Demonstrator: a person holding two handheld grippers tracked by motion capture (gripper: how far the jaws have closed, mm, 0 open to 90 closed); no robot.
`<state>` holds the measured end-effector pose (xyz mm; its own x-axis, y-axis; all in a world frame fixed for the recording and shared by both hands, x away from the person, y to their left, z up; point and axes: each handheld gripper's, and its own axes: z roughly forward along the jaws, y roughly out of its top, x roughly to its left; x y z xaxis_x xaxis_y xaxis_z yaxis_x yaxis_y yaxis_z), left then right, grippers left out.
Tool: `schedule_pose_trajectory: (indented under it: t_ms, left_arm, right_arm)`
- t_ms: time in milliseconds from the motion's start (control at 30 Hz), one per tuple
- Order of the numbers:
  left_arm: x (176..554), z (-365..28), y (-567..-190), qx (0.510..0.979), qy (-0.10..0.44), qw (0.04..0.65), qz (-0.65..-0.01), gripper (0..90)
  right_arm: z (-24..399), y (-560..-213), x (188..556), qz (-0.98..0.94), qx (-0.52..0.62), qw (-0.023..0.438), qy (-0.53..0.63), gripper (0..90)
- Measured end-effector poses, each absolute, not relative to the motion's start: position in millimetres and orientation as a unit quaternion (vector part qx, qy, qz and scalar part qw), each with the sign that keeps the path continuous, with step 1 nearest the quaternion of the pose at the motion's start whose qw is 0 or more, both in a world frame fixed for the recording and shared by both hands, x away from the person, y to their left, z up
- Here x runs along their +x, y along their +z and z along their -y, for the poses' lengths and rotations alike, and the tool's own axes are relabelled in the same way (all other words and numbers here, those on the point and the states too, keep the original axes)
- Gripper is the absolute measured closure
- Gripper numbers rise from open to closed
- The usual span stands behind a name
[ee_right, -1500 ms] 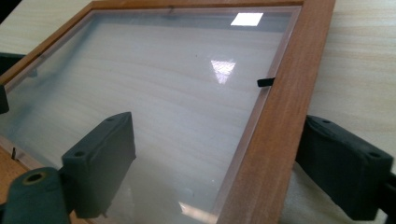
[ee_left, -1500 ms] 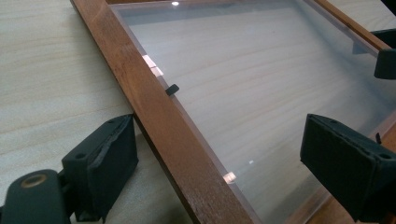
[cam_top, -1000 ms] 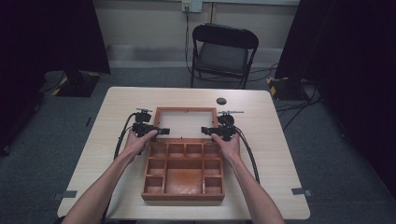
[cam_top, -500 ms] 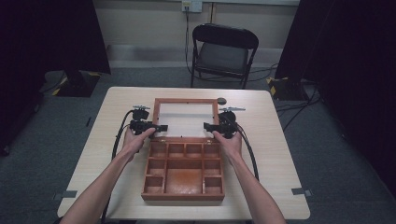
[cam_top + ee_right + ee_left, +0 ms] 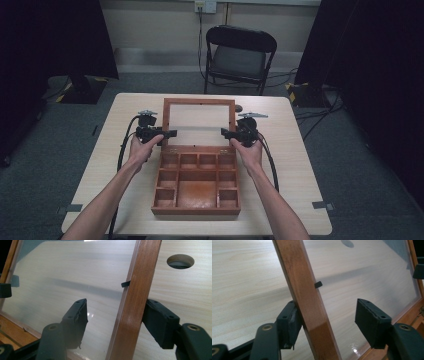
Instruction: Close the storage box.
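A wooden box (image 5: pixel 195 187) with several compartments lies open on the table. Its glass-paned lid (image 5: pixel 199 102) stands tilted up behind it. My left gripper (image 5: pixel 170 134) straddles the lid's left rail (image 5: pixel 304 297); its jaws have just been closing. In the left gripper view (image 5: pixel 328 306) one pad touches the rail's outer side and the other stands apart over the glass (image 5: pixel 367 272). My right gripper (image 5: pixel 226 133) straddles the right rail (image 5: pixel 138 290), its jaws also just closing. In the right gripper view (image 5: pixel 116 305) the outer pad rests against the wood and the inner one is clear of it.
The pale wooden table (image 5: pixel 300 165) has a round cable hole (image 5: pixel 239 107) just behind the lid, also seen as the hole (image 5: pixel 180 261). A black folding chair (image 5: pixel 240 55) stands beyond the far edge. Cables trail from both grippers along the table.
The lid has swung up from lying flat behind the box to standing tilted. Both hands have risen with it, and both pairs of jaws have narrowed around the side rails.
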<state>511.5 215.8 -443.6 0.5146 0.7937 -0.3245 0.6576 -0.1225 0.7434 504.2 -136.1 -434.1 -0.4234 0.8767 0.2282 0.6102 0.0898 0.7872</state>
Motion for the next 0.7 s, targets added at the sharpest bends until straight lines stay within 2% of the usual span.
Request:
schedule_pose_trajectory:
  t_ms: [133,233,400,700]
  left_arm:
    - [506.4,-216.6,-438.0,0.739,0.083,0.457,-0.489,44.3]
    - [504.7,-219.1,-435.0,0.738,0.082,0.460,-0.488,47.5]
    - [500.5,-219.7,-432.0,0.735,0.089,0.465,-0.484,48.5]
    - [494.4,-223.5,-424.3,0.738,0.091,0.475,-0.470,53.0]
  right_arm:
    - [139.6,-428.1,501.3,-0.714,0.516,0.142,0.452,37.4]
    - [141.9,-423.2,498.2,-0.715,0.513,0.144,0.452,41.9]
    - [142.1,-420.1,494.6,-0.718,0.509,0.152,0.451,43.2]
    - [147.4,-413.0,486.7,-0.712,0.507,0.155,0.461,52.5]
